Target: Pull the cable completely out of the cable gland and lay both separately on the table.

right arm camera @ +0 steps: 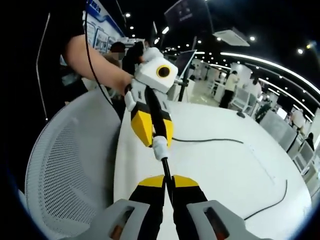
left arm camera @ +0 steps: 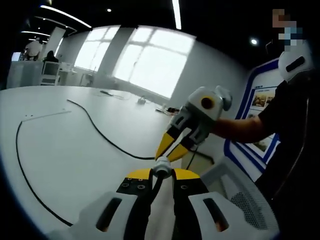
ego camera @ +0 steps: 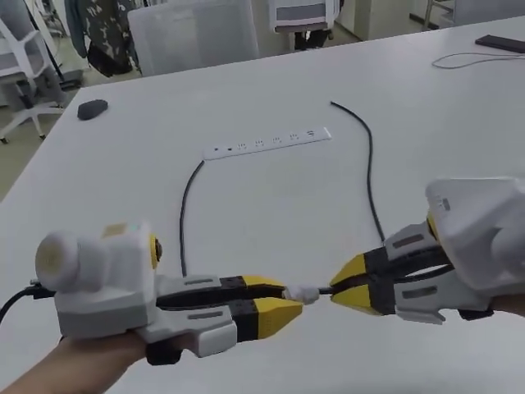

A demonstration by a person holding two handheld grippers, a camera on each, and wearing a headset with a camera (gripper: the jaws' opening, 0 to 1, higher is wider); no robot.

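Observation:
A small white cable gland (ego camera: 302,293) hangs just above the white table (ego camera: 271,205) between my two grippers. My left gripper (ego camera: 289,302) is shut on the gland (left arm camera: 161,165), with black cable running back between its jaws. A short stretch of black cable (right arm camera: 167,167) leaves the gland (right arm camera: 160,148) and enters my right gripper (right arm camera: 168,177), which is shut on it. In the head view the right gripper (ego camera: 335,291) faces the left one, tips almost touching. Beyond the right gripper the cable (ego camera: 369,164) curves away across the table. A second black stretch (ego camera: 184,222) trails behind the left gripper.
A white power strip (ego camera: 267,142) lies across the middle of the table, beyond the grippers. A dark mouse (ego camera: 92,108) sits at the far left, and a thin cable (ego camera: 476,57) lies at the far right. Office chairs (ego camera: 193,33) stand behind the far edge.

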